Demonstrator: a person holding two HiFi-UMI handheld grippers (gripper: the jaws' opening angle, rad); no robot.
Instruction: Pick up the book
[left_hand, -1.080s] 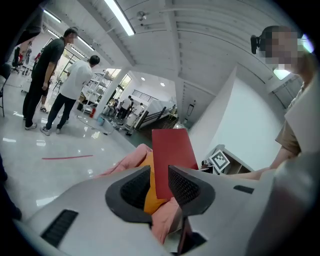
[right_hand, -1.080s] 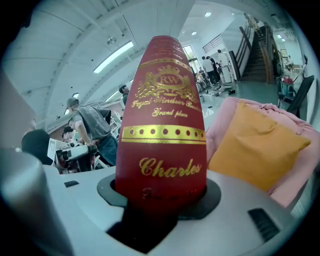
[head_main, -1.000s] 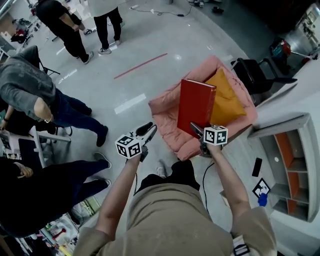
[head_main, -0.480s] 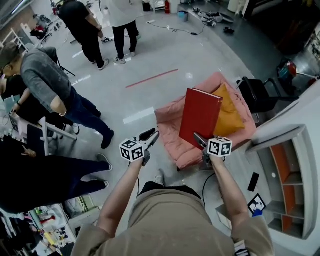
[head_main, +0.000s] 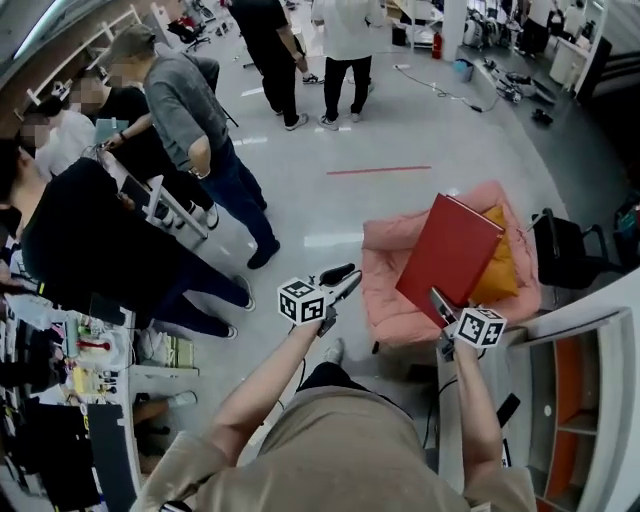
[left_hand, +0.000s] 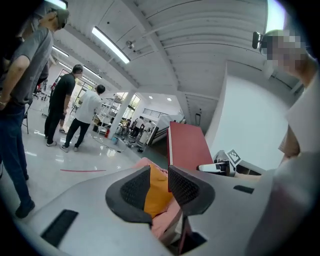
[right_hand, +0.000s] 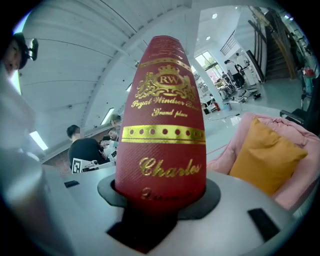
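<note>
The book (head_main: 450, 252) is a large red hardback with gold lettering on its spine (right_hand: 162, 125). My right gripper (head_main: 441, 301) is shut on its lower end and holds it in the air, tilted, above the pink armchair (head_main: 385, 275). In the right gripper view the spine fills the space between the jaws (right_hand: 160, 192). My left gripper (head_main: 340, 277) hovers to the left of the book, apart from it, open by a narrow gap with nothing in it (left_hand: 159, 182). The book (left_hand: 187, 145) also shows beyond those jaws.
An orange cushion (head_main: 500, 270) leans in the armchair behind the book. A white shelf unit (head_main: 590, 400) stands at the right, with a black chair (head_main: 565, 250) beyond it. Several people (head_main: 200, 130) stand and sit at the left on the shiny floor.
Both grippers have risen. The book has come up with the right gripper and now leans with its top to the right. The head view has swung up toward the room.
</note>
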